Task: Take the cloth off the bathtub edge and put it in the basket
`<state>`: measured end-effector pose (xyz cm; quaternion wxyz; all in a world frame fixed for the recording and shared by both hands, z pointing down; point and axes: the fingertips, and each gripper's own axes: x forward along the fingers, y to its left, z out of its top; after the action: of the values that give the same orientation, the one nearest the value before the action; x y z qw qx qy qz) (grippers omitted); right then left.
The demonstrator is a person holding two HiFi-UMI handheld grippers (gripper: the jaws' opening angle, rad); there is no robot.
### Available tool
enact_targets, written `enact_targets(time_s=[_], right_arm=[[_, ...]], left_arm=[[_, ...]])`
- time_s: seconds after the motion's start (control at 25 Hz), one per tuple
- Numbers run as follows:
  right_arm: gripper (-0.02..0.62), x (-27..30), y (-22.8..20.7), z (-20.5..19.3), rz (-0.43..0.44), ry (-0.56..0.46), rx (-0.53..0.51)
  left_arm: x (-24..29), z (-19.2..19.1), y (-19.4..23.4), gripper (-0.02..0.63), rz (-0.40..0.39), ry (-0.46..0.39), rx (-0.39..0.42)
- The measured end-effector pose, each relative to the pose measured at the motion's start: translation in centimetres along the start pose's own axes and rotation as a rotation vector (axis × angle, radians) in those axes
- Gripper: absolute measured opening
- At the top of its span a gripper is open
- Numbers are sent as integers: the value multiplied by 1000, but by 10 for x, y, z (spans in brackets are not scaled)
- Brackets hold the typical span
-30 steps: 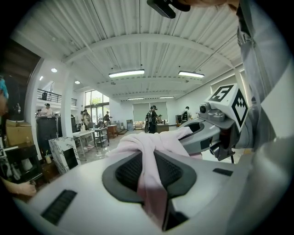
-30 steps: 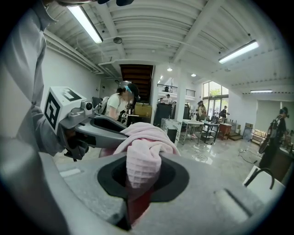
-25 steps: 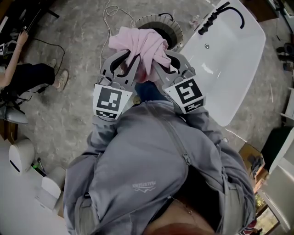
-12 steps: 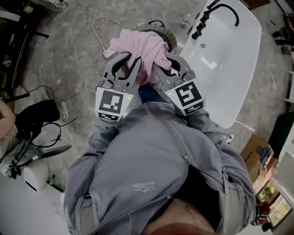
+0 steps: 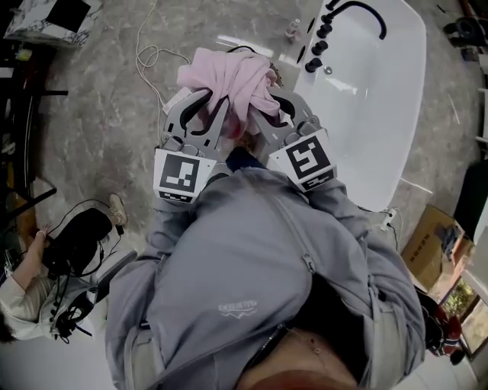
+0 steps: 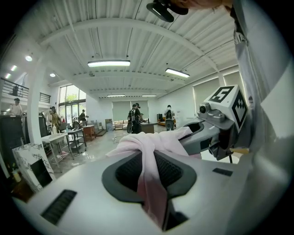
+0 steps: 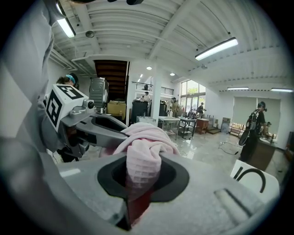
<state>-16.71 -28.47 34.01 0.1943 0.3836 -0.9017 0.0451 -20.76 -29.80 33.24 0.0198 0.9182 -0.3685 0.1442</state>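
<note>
A pink cloth [image 5: 229, 76] hangs bunched between both grippers, held up in front of the person's chest. My left gripper [image 5: 217, 107] is shut on one fold of it, and my right gripper [image 5: 263, 110] is shut on another fold beside it. In the left gripper view the cloth [image 6: 151, 151] runs down between the dark pads of the left gripper [image 6: 154, 183]. The right gripper view shows the waffle-textured cloth [image 7: 142, 156] pinched in the right gripper [image 7: 138, 183]. The round basket [image 5: 273, 75] is almost wholly hidden under the cloth. To the right stands the white bathtub [image 5: 381, 114].
A black faucet [image 5: 358, 11] sits at the tub's far end. A white cable [image 5: 145, 53] loops on the grey floor to the left. A seated person [image 5: 30, 297] with dark gear is at lower left. A cardboard box [image 5: 431, 244] lies at the right.
The cloth and both grippers now cover the basket, which showed behind the cloth before. The head view has swung, so the tub and floor sit differently. Both grips are unchanged.
</note>
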Motion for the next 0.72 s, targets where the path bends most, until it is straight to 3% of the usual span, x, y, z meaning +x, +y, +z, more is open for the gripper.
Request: enact_targets(time_s=[0.72], right_arm=[[57, 31, -82, 21, -159, 0, 64]], left_arm=[[79, 34, 42, 74, -149, -20, 72]])
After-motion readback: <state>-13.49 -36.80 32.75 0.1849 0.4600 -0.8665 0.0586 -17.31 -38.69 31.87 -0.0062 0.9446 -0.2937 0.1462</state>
